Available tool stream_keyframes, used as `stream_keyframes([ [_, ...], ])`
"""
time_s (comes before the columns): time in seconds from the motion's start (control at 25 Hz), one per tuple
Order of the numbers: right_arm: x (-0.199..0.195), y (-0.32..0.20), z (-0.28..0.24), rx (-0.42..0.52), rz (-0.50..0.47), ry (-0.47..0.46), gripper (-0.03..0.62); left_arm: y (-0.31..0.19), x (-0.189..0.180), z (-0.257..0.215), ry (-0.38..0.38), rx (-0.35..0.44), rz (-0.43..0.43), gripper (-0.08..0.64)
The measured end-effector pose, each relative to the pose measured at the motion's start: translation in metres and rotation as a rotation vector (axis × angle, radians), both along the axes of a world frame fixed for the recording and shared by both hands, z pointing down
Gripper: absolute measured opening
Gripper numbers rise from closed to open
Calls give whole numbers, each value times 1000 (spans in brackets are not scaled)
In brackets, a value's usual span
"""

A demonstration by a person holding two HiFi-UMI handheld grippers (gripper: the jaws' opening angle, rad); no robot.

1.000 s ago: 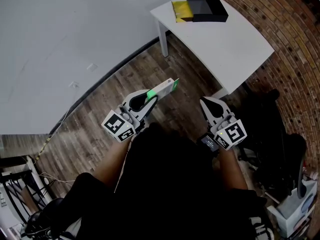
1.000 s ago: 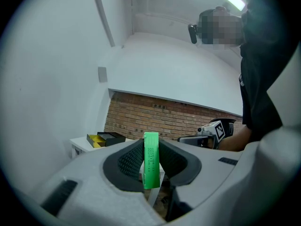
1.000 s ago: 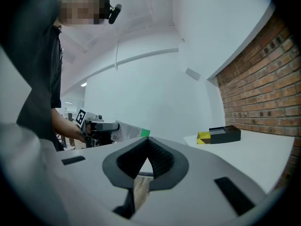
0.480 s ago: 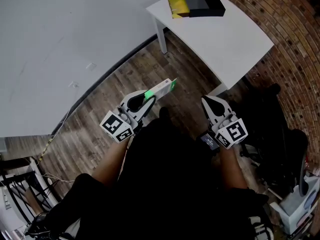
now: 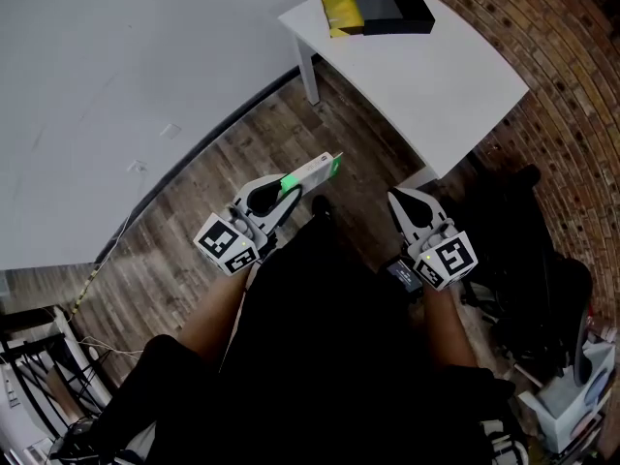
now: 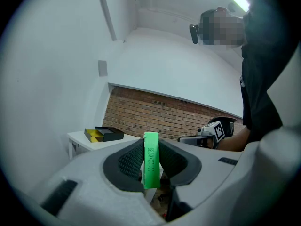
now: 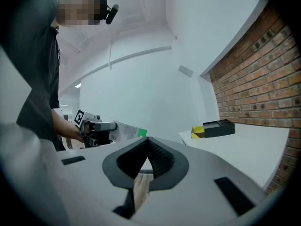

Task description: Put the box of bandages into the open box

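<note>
A slim white box of bandages (image 5: 318, 170) with a green end is clamped edge-on in my left gripper (image 5: 294, 188), held above the wooden floor. In the left gripper view its green end (image 6: 151, 159) stands upright between the ribbed pads. My right gripper (image 5: 407, 203) hangs beside it with its jaw tips meeting and nothing between them. The open box (image 5: 390, 10) is black with a yellow part (image 5: 341, 14). It sits at the far corner of a white table (image 5: 436, 76), well ahead of both grippers.
A brick wall (image 5: 572, 85) runs along the right and a white wall (image 5: 116, 76) along the left. A black chair or bag (image 5: 528, 260) sits at the right, beside the table. Cables and a dark rack (image 5: 34, 356) are at the lower left.
The table and open box have slid slightly up and left in the head view. Both grippers sit almost where they were, the left still gripping the bandage box.
</note>
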State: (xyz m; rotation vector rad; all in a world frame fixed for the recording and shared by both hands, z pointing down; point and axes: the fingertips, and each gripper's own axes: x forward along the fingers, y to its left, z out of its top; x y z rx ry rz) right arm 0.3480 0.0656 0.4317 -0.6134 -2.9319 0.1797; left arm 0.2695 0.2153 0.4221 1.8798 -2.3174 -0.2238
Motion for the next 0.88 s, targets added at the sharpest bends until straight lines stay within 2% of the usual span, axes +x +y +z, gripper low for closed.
stream_keyframes([
  [0.48,-41,-18,8,2,-9,37,6,-16,-42,13,38,-2,-18,94],
  [0.88,-94,-35,9,-1,-3,57,6,-36,-91,14,57,-4,-6,94],
])
